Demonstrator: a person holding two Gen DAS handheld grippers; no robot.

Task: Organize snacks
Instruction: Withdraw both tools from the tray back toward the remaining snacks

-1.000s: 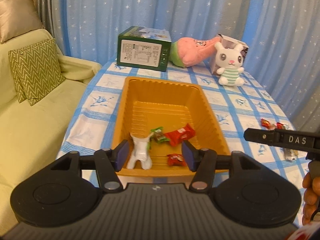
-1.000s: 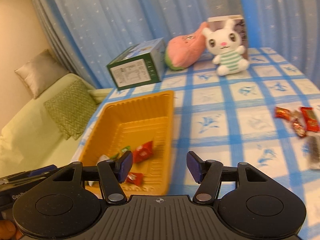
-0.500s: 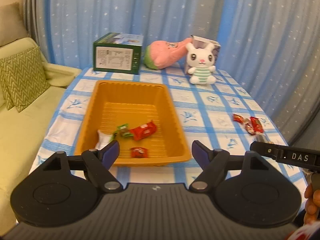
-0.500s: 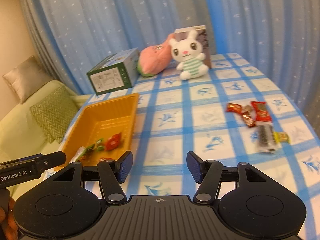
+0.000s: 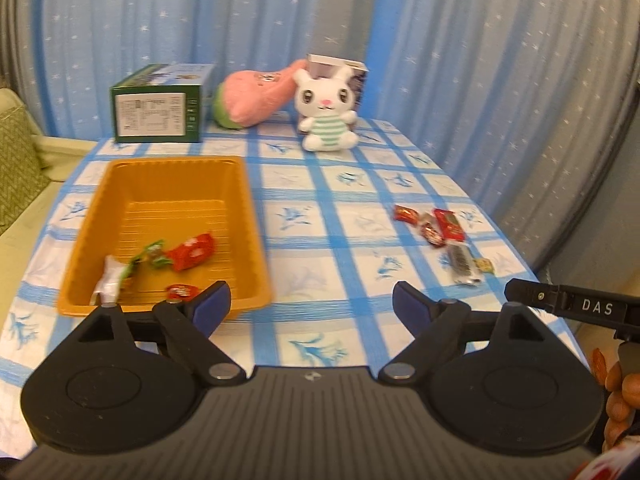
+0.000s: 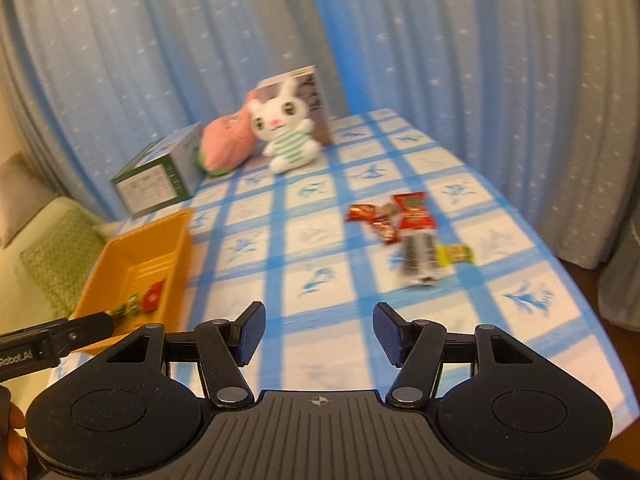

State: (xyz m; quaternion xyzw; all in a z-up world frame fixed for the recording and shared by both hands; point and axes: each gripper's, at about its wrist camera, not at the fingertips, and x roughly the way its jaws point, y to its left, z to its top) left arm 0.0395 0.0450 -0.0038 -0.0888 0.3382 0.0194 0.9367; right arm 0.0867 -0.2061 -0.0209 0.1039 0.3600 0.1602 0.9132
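An orange tray (image 5: pixel 120 184) (image 6: pixel 176 236) lies on the left of the table and holds several wrapped snacks: a white packet (image 5: pixel 107 280), a green one (image 5: pixel 154 254), a red one (image 5: pixel 191 254) and a small red candy (image 5: pixel 182 290). More snacks lie loose on the right: red wrappers (image 5: pixel 448 222) (image 6: pixel 412 212), a dark bar (image 5: pixel 462 262) (image 6: pixel 418 258) and a yellow piece (image 5: pixel 484 265) (image 6: pixel 456 254). My left gripper (image 5: pixel 310 308) hangs near the tray's front right corner, its jaws opening with nothing between them. My right gripper (image 6: pixel 318 334) is open and empty over the cloth, short of the loose snacks.
At the back stand a green box (image 5: pixel 158 110), a pink plush (image 5: pixel 256 96) and a white rabbit toy (image 5: pixel 326 110) against a small carton. A blue starred curtain hangs behind. A sofa with a green cushion (image 5: pixel 16 168) lies left of the table. The checked cloth ends at the right edge.
My left gripper pulled back out of the tray, leaving the white packet inside, swung right and widened its jaws. My right gripper swung right from the tray toward the loose snacks.
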